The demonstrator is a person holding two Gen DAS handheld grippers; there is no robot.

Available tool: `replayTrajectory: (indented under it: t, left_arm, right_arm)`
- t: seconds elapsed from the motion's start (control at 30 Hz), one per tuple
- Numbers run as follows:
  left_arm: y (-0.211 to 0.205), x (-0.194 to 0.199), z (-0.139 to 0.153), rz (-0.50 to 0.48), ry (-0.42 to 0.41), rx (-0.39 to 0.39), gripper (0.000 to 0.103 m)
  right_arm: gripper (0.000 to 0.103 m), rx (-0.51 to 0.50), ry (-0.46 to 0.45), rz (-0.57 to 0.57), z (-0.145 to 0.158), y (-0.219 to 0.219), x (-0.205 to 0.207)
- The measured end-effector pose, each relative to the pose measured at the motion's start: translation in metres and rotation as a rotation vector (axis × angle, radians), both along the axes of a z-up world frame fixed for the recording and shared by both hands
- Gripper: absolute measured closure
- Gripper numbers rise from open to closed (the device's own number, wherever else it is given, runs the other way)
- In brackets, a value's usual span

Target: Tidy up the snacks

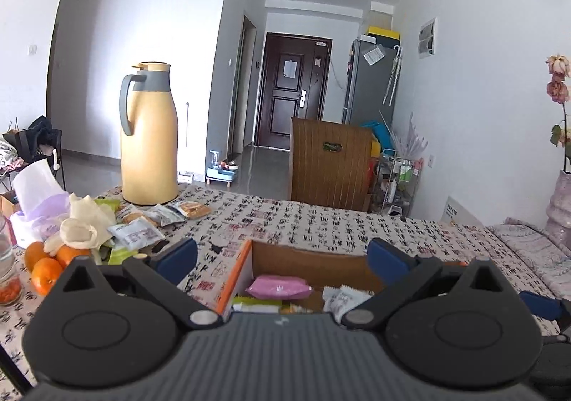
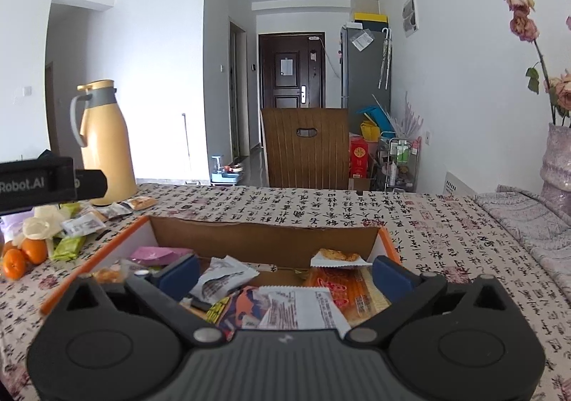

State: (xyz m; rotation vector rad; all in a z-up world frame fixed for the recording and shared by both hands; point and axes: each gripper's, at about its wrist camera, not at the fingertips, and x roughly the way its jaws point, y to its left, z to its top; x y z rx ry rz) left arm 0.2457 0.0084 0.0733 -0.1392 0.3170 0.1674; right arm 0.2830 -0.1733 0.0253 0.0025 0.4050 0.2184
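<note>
An open cardboard box with orange edges (image 1: 242, 258) (image 2: 264, 236) stands on the table and holds several snack packets, among them a pink one (image 1: 278, 286) (image 2: 157, 254) and a white one (image 2: 228, 276). My left gripper (image 1: 282, 258) is open and empty above the box's left part. My right gripper (image 2: 285, 274) is open and empty over the box's front. A pile of loose snack packets (image 1: 142, 226) (image 2: 82, 222) lies on the table to the left of the box, near the flask.
A tall yellow thermos flask (image 1: 148, 136) (image 2: 103, 144) stands at the table's far left. Oranges (image 1: 46, 265) (image 2: 25, 254), a tissue pack (image 1: 39, 211) and a glass jar (image 1: 7, 276) sit at the left edge. A vase (image 2: 556, 165) stands at the right. A wooden chair (image 2: 305, 147) is behind the table.
</note>
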Motion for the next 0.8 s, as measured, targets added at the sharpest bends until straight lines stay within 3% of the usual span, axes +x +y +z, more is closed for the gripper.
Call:
replayTrajectory:
  t: [0.47, 0.8]
  left_arm:
    - [-0.001, -0.102, -0.010, -0.062, 0.035, 0.018, 0.000]
    - [0.000, -0.163, -0.040, -0.116, 0.113, 0.008, 0.000]
  right_arm:
    - [0.000, 0.013, 0.034, 0.003, -0.011, -0.024, -0.108]
    - [0.000, 0.023, 0.087, -0.003, -0.030, -0.037, -0.167]
